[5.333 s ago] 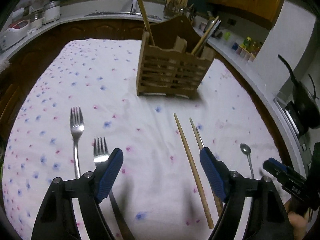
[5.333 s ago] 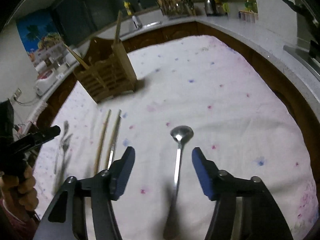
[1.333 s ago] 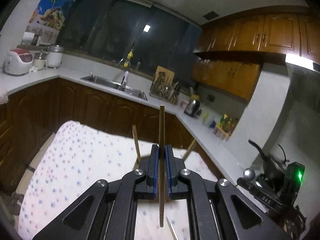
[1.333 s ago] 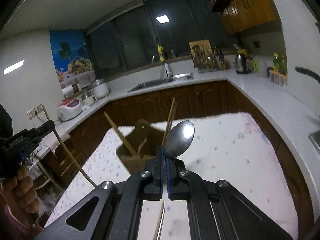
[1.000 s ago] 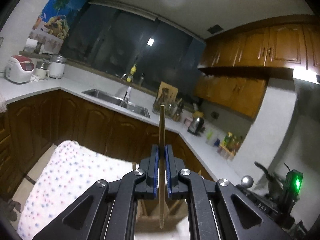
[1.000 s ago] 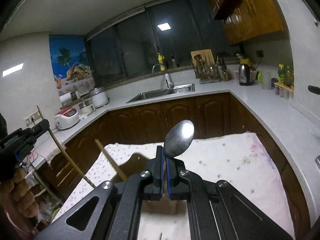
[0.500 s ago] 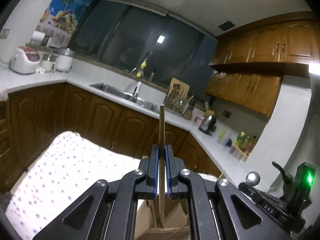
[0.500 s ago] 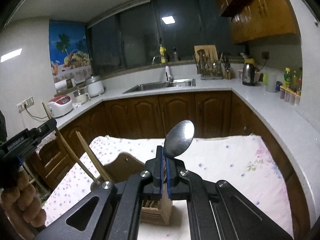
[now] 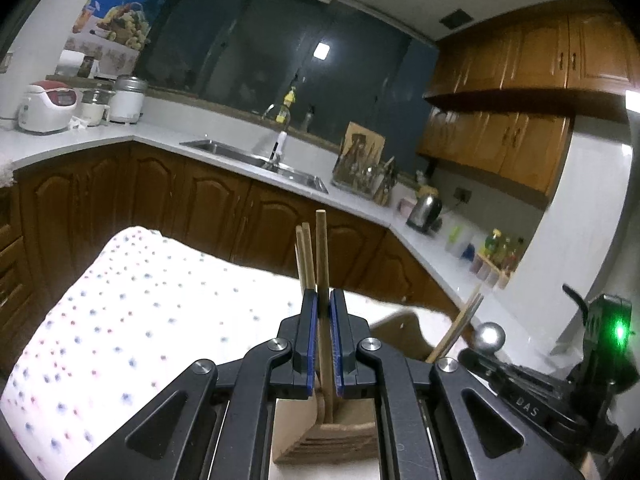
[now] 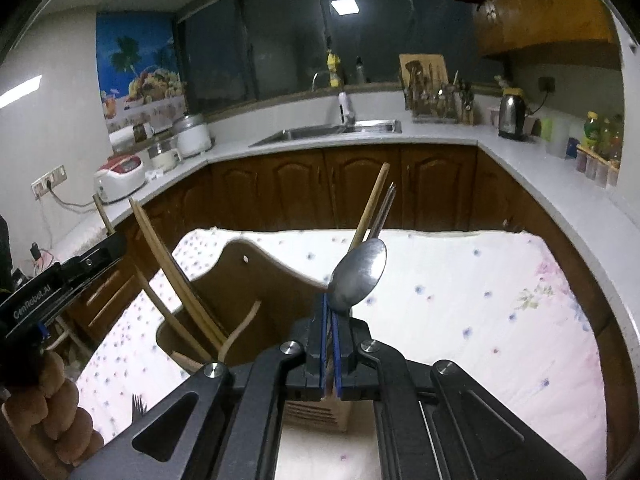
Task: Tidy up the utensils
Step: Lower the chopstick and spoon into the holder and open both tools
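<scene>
The chopstick [image 9: 322,276] stands upright in my left gripper [image 9: 323,344], jaws clamped on it, its lower end already inside the wooden caddy [image 9: 344,436] at 6 o'clock. My right gripper [image 10: 329,344] pinches the spoon [image 10: 359,274] above the caddy's right side. Other chopsticks are housed; one fork [image 10: 138,403] at 7 o'clock lies unsorted.

This is a home kitchen at night. An L-shaped white counter [image 10: 440,136] on brown wood cabinets [image 9: 208,208] holds a steel sink [image 10: 328,132], 1 kettle [image 10: 510,114], a rice cooker [image 9: 46,106] and a knife rack [image 10: 432,92]; dark windows [image 9: 260,52] run behind, and a flowered cloth [image 10: 500,300] covers the table.
</scene>
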Demonstrator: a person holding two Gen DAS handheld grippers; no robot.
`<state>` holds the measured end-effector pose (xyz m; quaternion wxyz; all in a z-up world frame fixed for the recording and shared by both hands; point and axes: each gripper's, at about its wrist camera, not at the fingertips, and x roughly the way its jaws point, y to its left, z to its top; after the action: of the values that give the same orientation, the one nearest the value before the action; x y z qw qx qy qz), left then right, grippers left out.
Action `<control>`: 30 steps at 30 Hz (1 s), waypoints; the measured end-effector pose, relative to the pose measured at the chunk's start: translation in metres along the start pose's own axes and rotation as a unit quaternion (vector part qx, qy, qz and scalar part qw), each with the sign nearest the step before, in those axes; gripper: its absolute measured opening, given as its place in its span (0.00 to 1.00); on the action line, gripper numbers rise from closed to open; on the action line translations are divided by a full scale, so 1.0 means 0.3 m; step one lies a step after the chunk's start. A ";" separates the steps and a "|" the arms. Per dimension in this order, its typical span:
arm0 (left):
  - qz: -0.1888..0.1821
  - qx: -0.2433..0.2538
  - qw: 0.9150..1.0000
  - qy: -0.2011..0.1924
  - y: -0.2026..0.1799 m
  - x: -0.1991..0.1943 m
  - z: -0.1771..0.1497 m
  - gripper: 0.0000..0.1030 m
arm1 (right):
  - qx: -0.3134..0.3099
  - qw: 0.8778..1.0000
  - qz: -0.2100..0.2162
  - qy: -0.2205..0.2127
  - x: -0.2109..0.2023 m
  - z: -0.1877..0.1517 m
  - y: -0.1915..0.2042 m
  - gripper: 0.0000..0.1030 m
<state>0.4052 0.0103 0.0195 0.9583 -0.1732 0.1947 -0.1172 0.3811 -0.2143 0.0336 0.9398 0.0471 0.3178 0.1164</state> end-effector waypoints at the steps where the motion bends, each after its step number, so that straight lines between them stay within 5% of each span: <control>1: 0.003 0.003 1.000 -0.001 -0.003 -0.004 0.001 0.04 | -0.001 1.000 0.000 0.005 0.009 -0.005 0.003 0.02; 30: 0.013 0.013 0.999 0.026 -0.034 -0.007 0.047 0.05 | 0.024 0.999 0.021 0.022 0.038 -0.035 -0.035 0.03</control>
<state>0.4076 0.0056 0.0364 0.9564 -0.1553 0.2204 -0.1121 0.3856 -0.2214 0.0170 0.9284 0.0735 0.3403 0.1298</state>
